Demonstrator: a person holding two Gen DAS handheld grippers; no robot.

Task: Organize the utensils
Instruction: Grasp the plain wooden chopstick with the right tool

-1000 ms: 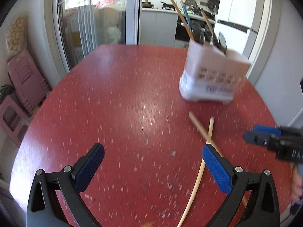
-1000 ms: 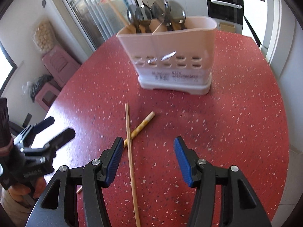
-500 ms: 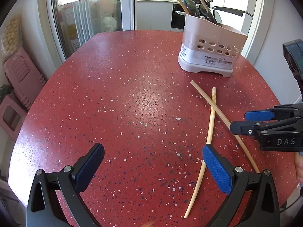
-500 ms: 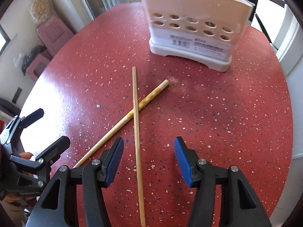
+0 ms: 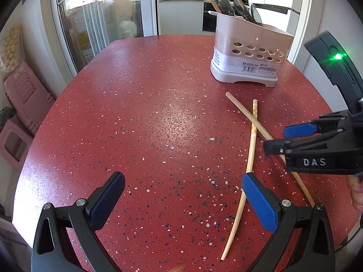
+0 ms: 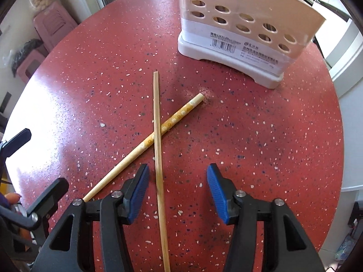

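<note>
Red speckled desk (image 6: 261,136) carries two crossed chopsticks near the white perforated utensil holder (image 6: 245,25). Plain bamboo chopstick (image 6: 157,140) lies over the flower-patterned chopstick (image 6: 179,115). Both look light, stiff, prone to rolling; pinch mid-shaft. Right hand-held gripper (image 6: 178,192) straddles it, wide; left hand-held gripper (image 5: 183,200) wide, empty.

- Red speckled table (image 5: 140,117) lies under and ahead of your jaws.
- Pink stools (image 5: 22,104) stand stacked far left of your jaws.
- Glass sliding door (image 5: 102,18) stands beyond, ahead-left.
</note>
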